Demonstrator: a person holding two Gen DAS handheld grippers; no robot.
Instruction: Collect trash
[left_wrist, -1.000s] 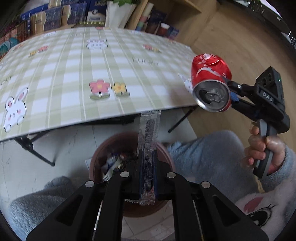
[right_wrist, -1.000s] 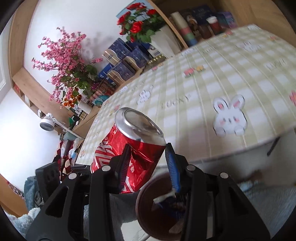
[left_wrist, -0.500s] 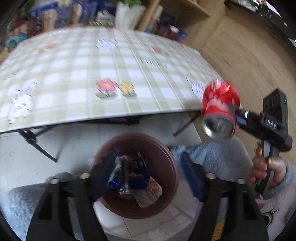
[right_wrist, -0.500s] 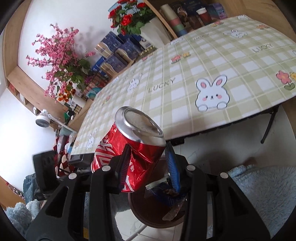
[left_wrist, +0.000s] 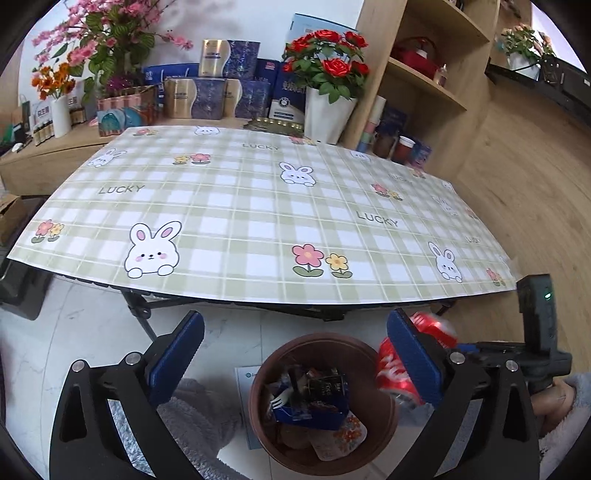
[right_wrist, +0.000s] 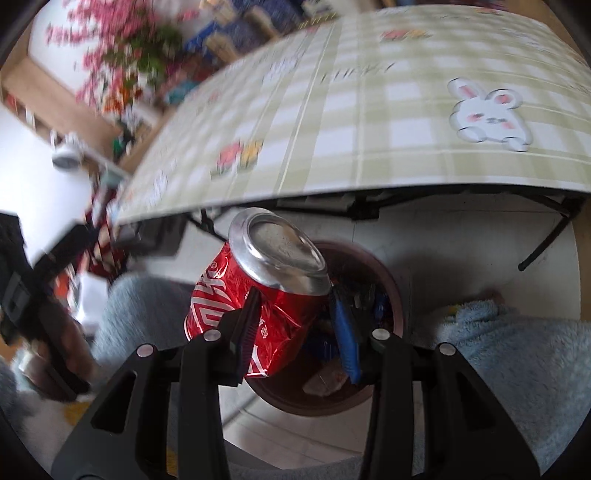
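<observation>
Your left hand-held gripper (left_wrist: 295, 356) points down past the near edge of the surface (left_wrist: 258, 206), and its jaws have just been opening: they now stand wide apart with nothing between the blue pads (left_wrist: 177, 362). Framed between those spread fingers, on the pale floor (left_wrist: 85, 332) below the surface edge, sits the brown bin (left_wrist: 384, 417), holding wrappers, a blue packet and a white plastic fork. At the bin's right rim you can see the red can (left_wrist: 393, 369), partly hidden behind your left gripper's right finger. Further right is the body of the other tool with its green light, and your right hand (left_wrist: 554, 402) wraps its handle low in the corner, a fluffy pale sleeve at the wrist. From the right wrist view, your right hand-held gripper (right_wrist: 295, 317) tilts steeply downward and is clamped on the dented red can (right_wrist: 258, 299), the pads (right_wrist: 343, 328) pressing its crumpled sides. The can's silver end faces up toward the surface edge (right_wrist: 369, 110). The can hangs over the left side of the brown bin (right_wrist: 388, 288), above the trash inside. Fluffy blue-grey fabric (right_wrist: 517, 350) lies to either side of the bin. The background here is blurred.
</observation>
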